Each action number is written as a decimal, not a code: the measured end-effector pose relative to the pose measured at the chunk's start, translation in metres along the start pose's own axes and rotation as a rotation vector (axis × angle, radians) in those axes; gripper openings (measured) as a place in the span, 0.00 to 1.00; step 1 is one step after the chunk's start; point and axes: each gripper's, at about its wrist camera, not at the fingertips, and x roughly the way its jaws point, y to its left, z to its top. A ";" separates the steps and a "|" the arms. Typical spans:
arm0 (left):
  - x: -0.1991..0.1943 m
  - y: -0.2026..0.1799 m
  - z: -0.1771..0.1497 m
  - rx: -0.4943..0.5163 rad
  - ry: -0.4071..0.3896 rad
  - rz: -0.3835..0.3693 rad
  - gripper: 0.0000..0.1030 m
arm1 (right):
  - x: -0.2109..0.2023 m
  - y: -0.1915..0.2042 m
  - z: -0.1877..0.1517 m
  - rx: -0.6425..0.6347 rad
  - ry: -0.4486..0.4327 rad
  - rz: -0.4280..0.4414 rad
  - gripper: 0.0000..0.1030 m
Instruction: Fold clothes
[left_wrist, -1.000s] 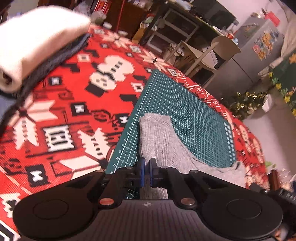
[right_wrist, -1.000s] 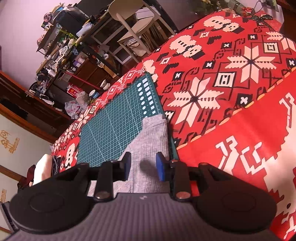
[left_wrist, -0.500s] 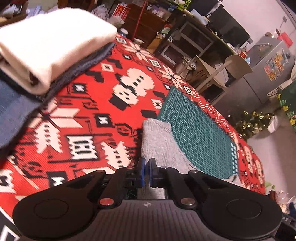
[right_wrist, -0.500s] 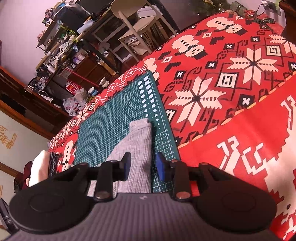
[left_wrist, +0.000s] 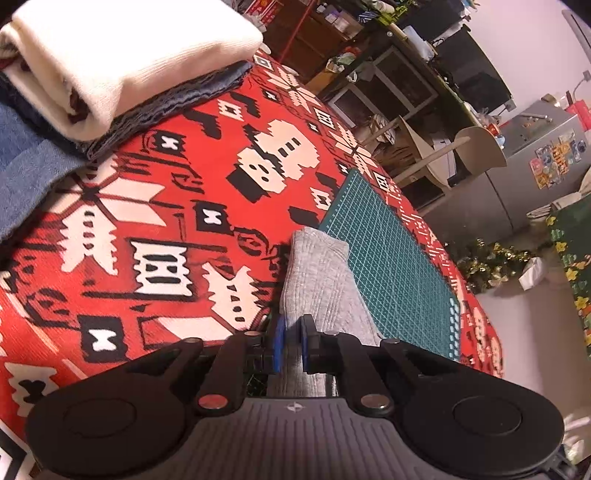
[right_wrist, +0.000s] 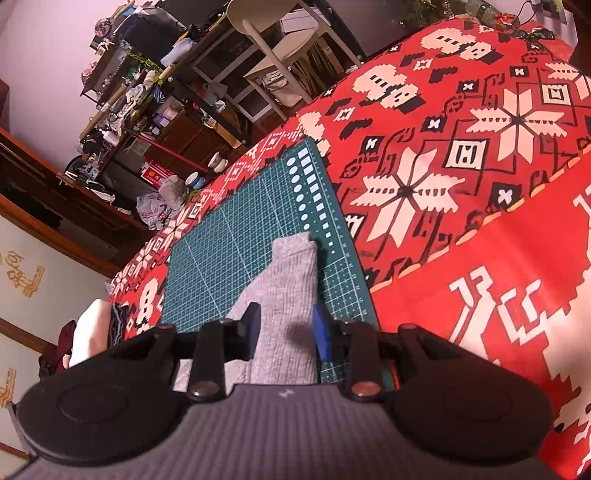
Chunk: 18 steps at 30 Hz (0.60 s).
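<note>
A grey ribbed garment (left_wrist: 317, 273) hangs in a narrow folded strip from my left gripper (left_wrist: 292, 332), which is shut on its near end. Its far end rests where the green cutting mat (left_wrist: 391, 258) meets the red patterned tablecloth (left_wrist: 155, 221). In the right wrist view the same grey garment (right_wrist: 288, 288) stretches across the cutting mat (right_wrist: 236, 236) and runs under my right gripper (right_wrist: 287, 328). That gripper is open, its fingers either side of the cloth without pinching it.
A stack of folded clothes, cream on top (left_wrist: 122, 55) over dark blue and blue pieces (left_wrist: 22, 173), sits at the left of the table. A pale chair (right_wrist: 273, 33), cluttered shelves (right_wrist: 147, 85) and a grey cabinet (left_wrist: 532, 155) stand beyond the table's far edge.
My left gripper has carried the garment's end leftward, off the mat's edge and nearer the folded stack. In the right wrist view the cloth has slid left; that gripper stays open.
</note>
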 end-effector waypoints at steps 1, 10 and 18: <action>-0.002 -0.002 -0.001 0.012 -0.011 0.007 0.05 | -0.001 0.001 0.000 -0.003 -0.001 0.003 0.33; -0.052 -0.076 -0.018 0.328 -0.129 -0.058 0.04 | -0.013 0.005 0.005 0.019 -0.028 0.057 0.35; -0.042 -0.152 -0.050 0.426 -0.023 -0.115 0.04 | -0.030 -0.004 0.012 0.065 -0.064 0.105 0.39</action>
